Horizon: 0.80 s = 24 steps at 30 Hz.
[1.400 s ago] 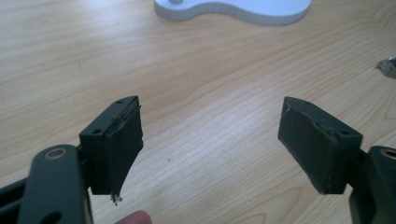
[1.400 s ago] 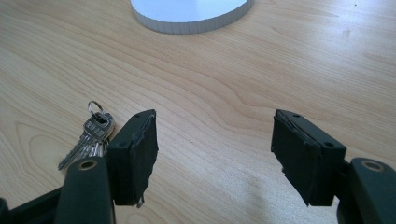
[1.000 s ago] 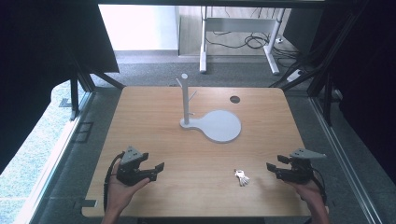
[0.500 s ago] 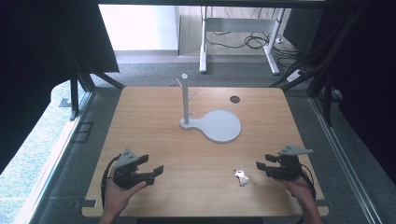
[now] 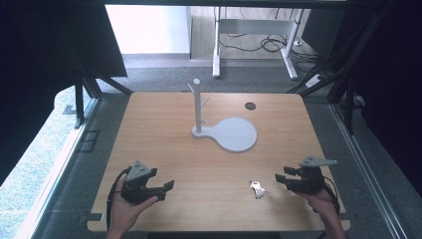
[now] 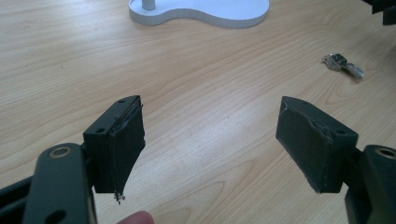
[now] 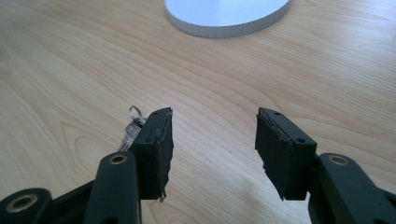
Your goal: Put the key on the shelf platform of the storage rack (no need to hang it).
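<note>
A small bunch of keys (image 5: 258, 188) lies flat on the wooden table (image 5: 164, 129) near its front edge. My right gripper (image 5: 278, 178) hovers just right of the bunch, pointing left. In the right gripper view the keys (image 7: 132, 126) peek out behind the left jaw. The jaws of the right gripper (image 7: 212, 140) stand apart and have just been closing, with only bare wood between them. My left gripper (image 5: 166, 185) is open at the front left, and its view shows the keys (image 6: 342, 64) far off to the right. A white stand (image 5: 198, 107) with a post and pegs rises mid-table.
The stand's flat white base (image 5: 234, 134) spreads to the right of the post. A dark round hole (image 5: 250, 105) sits in the table at the back right. Dark frame struts flank the table, and desk legs with cables stand beyond it.
My right gripper has edged a little to the left toward the keys and its jaws have narrowed. The left gripper has stayed where it was.
</note>
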{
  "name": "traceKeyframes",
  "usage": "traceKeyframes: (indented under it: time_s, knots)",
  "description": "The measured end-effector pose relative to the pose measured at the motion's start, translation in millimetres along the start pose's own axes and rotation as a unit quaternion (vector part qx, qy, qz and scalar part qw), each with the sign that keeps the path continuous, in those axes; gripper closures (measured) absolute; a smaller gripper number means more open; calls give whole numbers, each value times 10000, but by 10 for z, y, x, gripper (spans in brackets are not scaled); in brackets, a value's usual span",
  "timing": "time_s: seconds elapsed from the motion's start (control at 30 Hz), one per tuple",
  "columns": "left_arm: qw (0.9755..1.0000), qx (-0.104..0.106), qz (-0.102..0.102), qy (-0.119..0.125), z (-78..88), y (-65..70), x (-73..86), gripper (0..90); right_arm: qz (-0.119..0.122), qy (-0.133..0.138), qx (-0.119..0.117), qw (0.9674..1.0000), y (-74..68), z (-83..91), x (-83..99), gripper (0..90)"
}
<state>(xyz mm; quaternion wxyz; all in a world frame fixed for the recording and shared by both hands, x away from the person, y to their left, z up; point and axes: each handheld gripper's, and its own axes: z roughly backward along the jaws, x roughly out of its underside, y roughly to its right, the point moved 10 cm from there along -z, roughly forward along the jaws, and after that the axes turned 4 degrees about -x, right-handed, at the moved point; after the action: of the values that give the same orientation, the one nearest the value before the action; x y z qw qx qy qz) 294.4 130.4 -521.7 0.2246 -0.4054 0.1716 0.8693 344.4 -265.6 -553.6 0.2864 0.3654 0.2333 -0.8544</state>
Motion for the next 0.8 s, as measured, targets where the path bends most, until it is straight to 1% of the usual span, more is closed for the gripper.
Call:
traceKeyframes:
  time_s: [0.03,0.1,0.13,0.17,0.2,0.23,0.27,0.33,0.37,0.43,0.47,0.53,0.6,0.67,0.7,0.73,0.8]
  knots:
    - [10000,19,-5,-8,-14,-3,1,239,47,-54,18,10000,-30,0,-9,473]
    - [10000,32,-2,-25,-25,-3,4,239,42,-54,45,10000,-37,4,-19,475]
    - [9999,76,63,-19,-54,3,7,240,46,-52,87,9999,-54,30,-48,490]
    - [9999,76,63,-19,-54,3,7,241,46,-52,87,9999,-54,30,-48,490]
    - [9998,156,96,-26,-84,27,7,241,39,-66,99,9999,-64,41,-53,495]
    - [9998,194,58,-55,-112,46,13,241,61,-115,137,9998,-86,57,-57,506]
    - [9997,204,17,-94,-140,58,25,241,61,-115,137,9998,-86,57,-57,506]
    - [9997,156,2,-191,-180,43,57,240,54,-265,168,9995,-88,40,-32,507]
    - [9997,114,16,-197,-187,22,65,241,-6,-367,158,9992,-95,18,-36,513]
    - [9998,52,52,-173,-168,-10,56,241,-23,-421,146,9990,-105,10,-54,515]
    - [9999,88,80,-101,-129,-7,24,241,-10,-528,158,9985,-128,6,-122,523]
    - [9999,109,80,-63,-103,1,4,241,22,-552,174,9983,-135,6,-157,524]
    - [9999,134,45,-46,-75,24,-15,240,93,-639,226,9977,-167,25,-252,525]
    - [9999,135,4,-34,-43,43,-29,233,153,-740,228,9969,-220,67,-336,530]
    - [9999,142,9,12,-7,41,-54,233,169,-757,222,9967,-233,77,-362,531]
    - [9999,142,9,12,-7,41,-54,233,169,-757,222,9967,-233,77,-362,531]
    - [9999,142,-3,25,7,31,-70,233,188,-826,203,9962,-268,82,-427,531]
